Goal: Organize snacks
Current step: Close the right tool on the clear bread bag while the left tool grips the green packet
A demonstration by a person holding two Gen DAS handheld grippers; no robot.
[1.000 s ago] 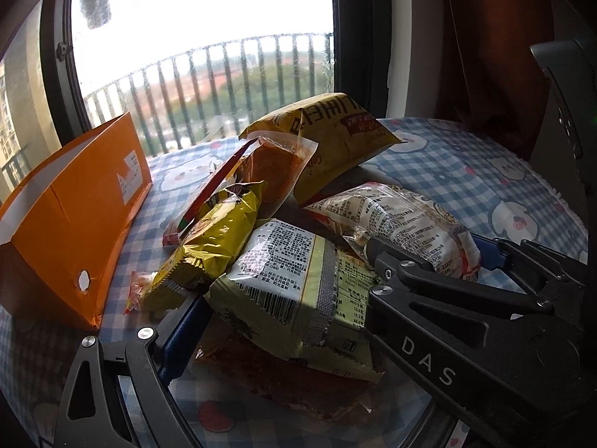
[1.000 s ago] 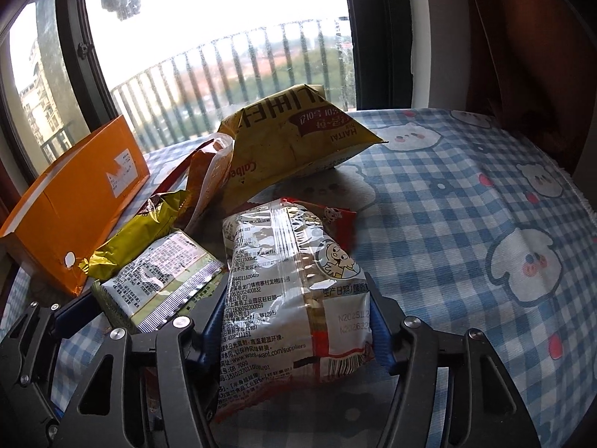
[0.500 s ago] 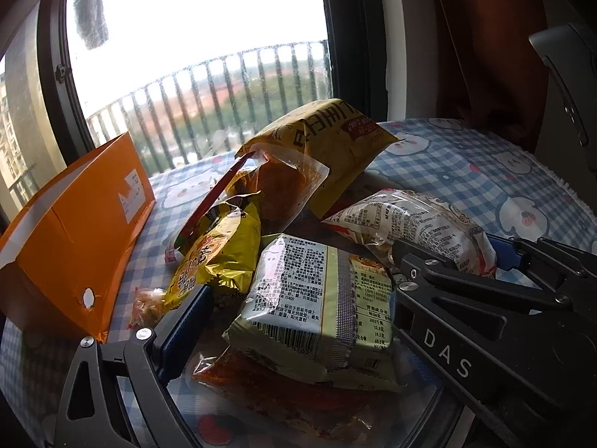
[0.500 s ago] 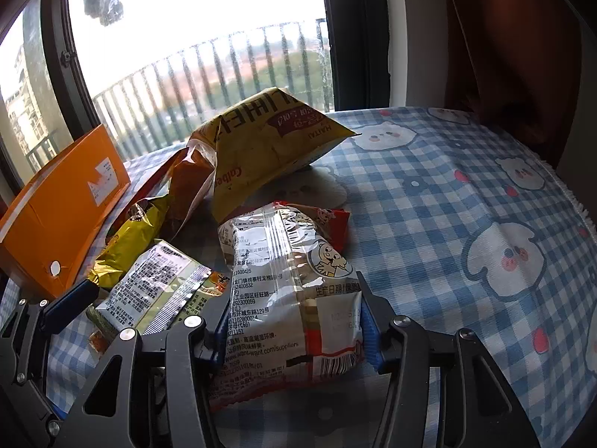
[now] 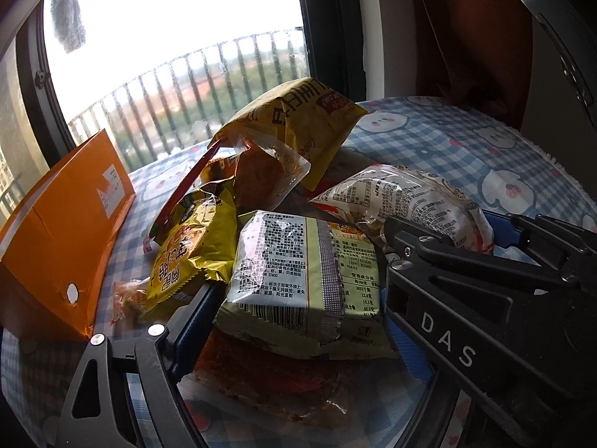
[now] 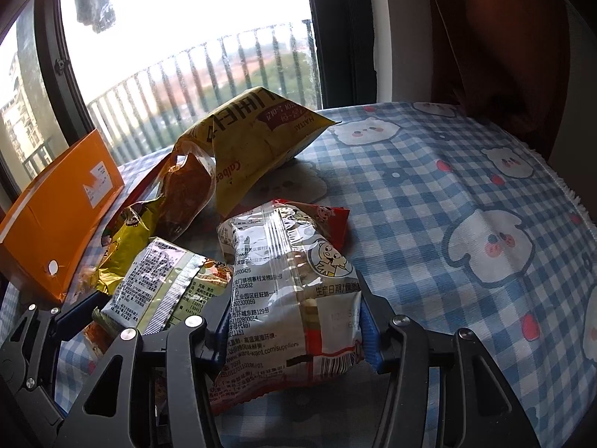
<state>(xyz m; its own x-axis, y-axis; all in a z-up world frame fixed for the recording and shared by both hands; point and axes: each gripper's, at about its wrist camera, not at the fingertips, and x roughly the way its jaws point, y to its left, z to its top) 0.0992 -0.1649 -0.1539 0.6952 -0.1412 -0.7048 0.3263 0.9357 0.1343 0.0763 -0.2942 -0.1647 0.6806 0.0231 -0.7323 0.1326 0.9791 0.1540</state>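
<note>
On the blue checked tabletop (image 6: 429, 194), the right claw (image 6: 294, 321) is clamping the white crinkly snack packet (image 6: 291, 291); left claw (image 5: 294, 298) is straddling, apart, the pale-green packet (image 5: 302, 280). Lift squarely.

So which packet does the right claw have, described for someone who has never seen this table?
Start from the orange box at the window side of the blue checked tablecloth, then cross the snack pile toward the camera. The nearest packet is the silvery white snack bag, lying between the right claw's fingers. Unlike its yellow and green neighbours, it shows a cartoon child's face and red ends.
</note>
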